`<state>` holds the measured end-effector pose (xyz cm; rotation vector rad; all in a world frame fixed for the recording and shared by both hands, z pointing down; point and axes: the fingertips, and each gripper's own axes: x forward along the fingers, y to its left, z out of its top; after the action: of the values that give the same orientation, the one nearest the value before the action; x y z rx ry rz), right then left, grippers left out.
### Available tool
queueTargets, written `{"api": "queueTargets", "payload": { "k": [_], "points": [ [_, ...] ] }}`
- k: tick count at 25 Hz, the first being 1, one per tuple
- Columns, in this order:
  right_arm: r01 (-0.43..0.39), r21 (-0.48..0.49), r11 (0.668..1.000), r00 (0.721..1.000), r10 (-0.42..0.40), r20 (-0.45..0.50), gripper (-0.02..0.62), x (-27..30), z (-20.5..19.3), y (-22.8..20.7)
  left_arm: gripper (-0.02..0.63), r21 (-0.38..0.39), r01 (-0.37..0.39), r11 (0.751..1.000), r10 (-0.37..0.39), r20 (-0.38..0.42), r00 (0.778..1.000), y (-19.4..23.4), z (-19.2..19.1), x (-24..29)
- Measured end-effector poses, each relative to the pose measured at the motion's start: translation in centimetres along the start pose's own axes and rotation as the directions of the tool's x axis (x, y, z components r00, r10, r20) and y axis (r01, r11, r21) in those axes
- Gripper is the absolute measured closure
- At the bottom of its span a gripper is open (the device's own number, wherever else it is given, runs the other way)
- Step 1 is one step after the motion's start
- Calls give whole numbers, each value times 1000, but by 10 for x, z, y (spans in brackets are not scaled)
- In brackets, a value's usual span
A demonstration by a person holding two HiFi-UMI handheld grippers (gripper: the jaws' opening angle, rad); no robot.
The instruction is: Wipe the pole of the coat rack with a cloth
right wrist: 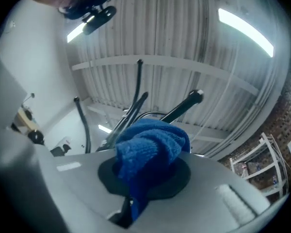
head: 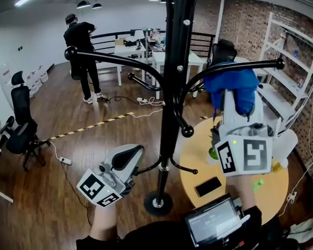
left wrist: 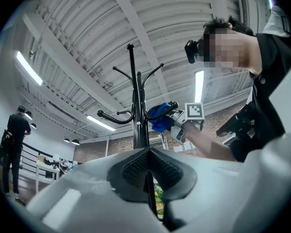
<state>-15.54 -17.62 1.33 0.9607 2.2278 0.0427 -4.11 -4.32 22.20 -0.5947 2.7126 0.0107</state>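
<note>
The black coat rack pole (head: 172, 87) rises through the middle of the head view from its round base (head: 157, 202). My left gripper (head: 140, 152) sits low on the pole's left, shut on a lower hook (head: 155, 166). In the left gripper view a thin black bar (left wrist: 149, 193) runs between the closed pads (left wrist: 136, 166). My right gripper (head: 233, 99) is higher, right of the pole. It is shut on a bunched blue cloth (head: 232, 86) just under a curved rack arm (head: 240, 66). The cloth (right wrist: 150, 144) fills the right gripper view, apart from the pole.
A round yellow table (head: 198, 155) stands right of the base with a phone (head: 208, 186) on it. A screen device (head: 214, 224) hangs at my chest. A person (head: 83, 51) stands far back, an office chair (head: 20, 124) is at left, white shelving (head: 297, 61) at right.
</note>
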Motion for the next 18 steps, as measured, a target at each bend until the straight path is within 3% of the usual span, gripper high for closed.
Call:
{"api": "queueTargets", "payload": {
  "k": [4, 10, 12, 13, 15, 18],
  "points": [
    [-147, -46, 988, 989, 145, -36, 575, 1, -41, 64, 614, -6, -24, 1000, 24, -9, 1000, 0, -1, -9],
    [-171, 22, 985, 983, 172, -67, 577, -35, -87, 103, 614, -32, -27, 999, 26, -32, 999, 2, -10, -17],
    [-221, 12, 975, 968, 221, -117, 577, -51, -110, 113, 614, -43, -19, 999, 17, -44, 999, 1, -15, -12],
    [-272, -26, 962, 948, 263, -182, 575, -62, -127, 121, 614, -48, -14, 999, 12, -49, 999, 0, -18, -9],
    [-396, -85, 914, 870, 344, -353, 575, -87, -166, 137, 614, -59, -3, 998, -1, -56, 998, -2, -23, -1],
    [-520, -33, 854, 748, 435, -502, 575, -121, -213, 170, 614, -72, 22, 997, -26, -55, 998, -8, -27, 7]
  ]
}}
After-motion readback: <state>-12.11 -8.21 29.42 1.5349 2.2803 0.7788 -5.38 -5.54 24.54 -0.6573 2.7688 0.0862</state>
